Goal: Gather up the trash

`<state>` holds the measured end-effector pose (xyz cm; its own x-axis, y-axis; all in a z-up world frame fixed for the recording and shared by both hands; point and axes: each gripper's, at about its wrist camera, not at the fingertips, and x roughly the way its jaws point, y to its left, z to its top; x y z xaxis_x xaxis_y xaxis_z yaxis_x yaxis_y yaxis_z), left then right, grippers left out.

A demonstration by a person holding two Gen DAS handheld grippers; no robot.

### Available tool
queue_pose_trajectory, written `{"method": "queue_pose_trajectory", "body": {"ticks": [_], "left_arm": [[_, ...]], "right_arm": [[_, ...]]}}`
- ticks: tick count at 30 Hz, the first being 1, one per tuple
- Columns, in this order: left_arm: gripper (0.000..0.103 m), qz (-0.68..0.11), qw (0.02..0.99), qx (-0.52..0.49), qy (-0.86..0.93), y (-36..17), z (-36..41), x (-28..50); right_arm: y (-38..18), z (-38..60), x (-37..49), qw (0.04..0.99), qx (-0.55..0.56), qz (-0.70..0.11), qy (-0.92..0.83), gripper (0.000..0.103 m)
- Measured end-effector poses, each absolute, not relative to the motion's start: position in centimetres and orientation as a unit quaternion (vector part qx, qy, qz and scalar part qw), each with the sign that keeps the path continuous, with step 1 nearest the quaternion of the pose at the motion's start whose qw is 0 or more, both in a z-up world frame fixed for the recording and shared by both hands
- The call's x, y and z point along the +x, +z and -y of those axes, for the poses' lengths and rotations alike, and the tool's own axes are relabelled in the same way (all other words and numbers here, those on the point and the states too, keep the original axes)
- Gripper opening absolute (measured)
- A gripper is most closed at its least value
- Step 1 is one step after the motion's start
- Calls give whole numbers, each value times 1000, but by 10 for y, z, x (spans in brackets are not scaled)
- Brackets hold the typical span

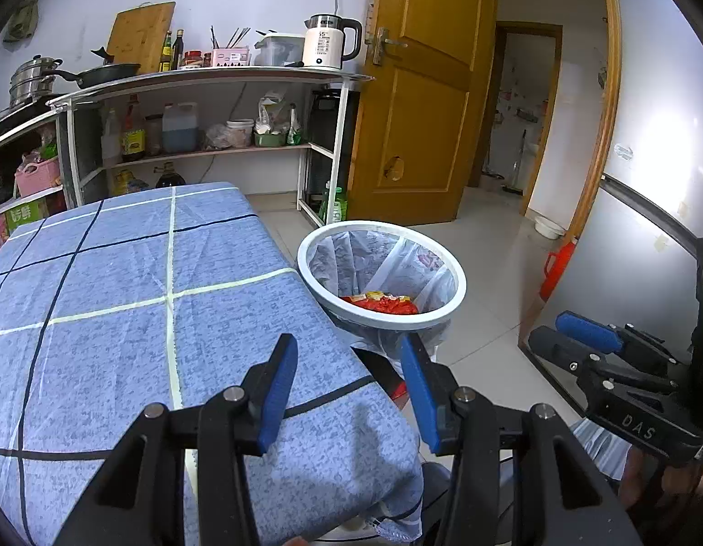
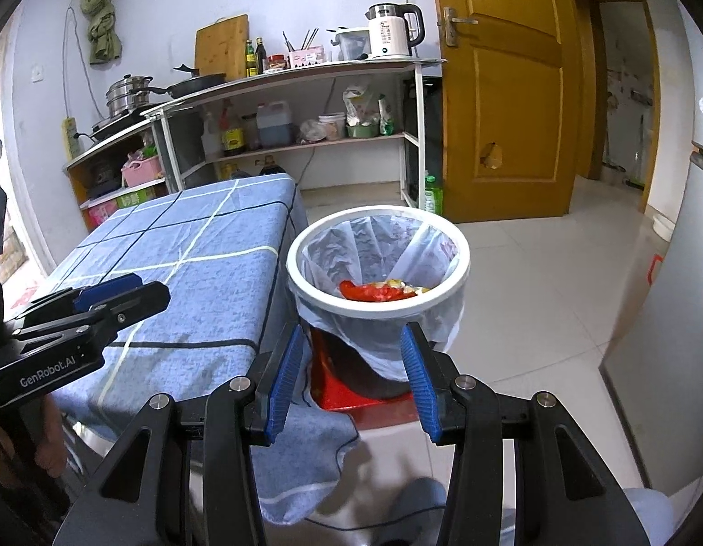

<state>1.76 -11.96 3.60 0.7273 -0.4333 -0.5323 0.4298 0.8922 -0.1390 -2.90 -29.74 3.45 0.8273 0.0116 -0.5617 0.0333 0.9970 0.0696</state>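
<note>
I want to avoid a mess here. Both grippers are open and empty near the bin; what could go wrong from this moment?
1. The trash bin seems to stand on a red stool close beside the table; a bump from the right hand-held gripper might tip it.
2. The thin bag liner hangs loose under the rim and could snag on a finger.
3. The left hand-held gripper hovers over the tablecloth's drooping corner; catching it may drag the cloth.

Open tiled floor [image 2: 533, 273] right of the bin [image 2: 379, 305] — the table edge [image 2: 278, 273] crowds its left.
</note>
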Motion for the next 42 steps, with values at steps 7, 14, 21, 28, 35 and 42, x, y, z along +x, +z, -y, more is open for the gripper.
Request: {"method": "queue_pose_trajectory", "body": {"ticks": [7, 14, 21, 28, 35, 42], "left_arm": [[49, -292, 930, -1, -223, 32, 120, 16], [49, -290, 932, 0, -219, 33, 121, 15], [49, -291, 932, 2, -215, 32, 120, 15], [49, -291, 933, 4, -211, 32, 121, 15], [49, -294, 932, 4, -211, 31, 123, 15], [49, -293, 933, 9, -209, 30, 124, 14]], "right_arm": [[35, 297, -31, 956, 36, -291, -6, 46], [36, 296, -32, 956, 35, -290, -6, 46], [36, 296, -31, 956, 34, -293, -3, 46], [36, 297, -31, 956, 33, -292, -3, 46], [36, 298, -31, 956, 34, -292, -2, 46], [35, 298, -30, 955, 34, -293, -1, 46]]}}
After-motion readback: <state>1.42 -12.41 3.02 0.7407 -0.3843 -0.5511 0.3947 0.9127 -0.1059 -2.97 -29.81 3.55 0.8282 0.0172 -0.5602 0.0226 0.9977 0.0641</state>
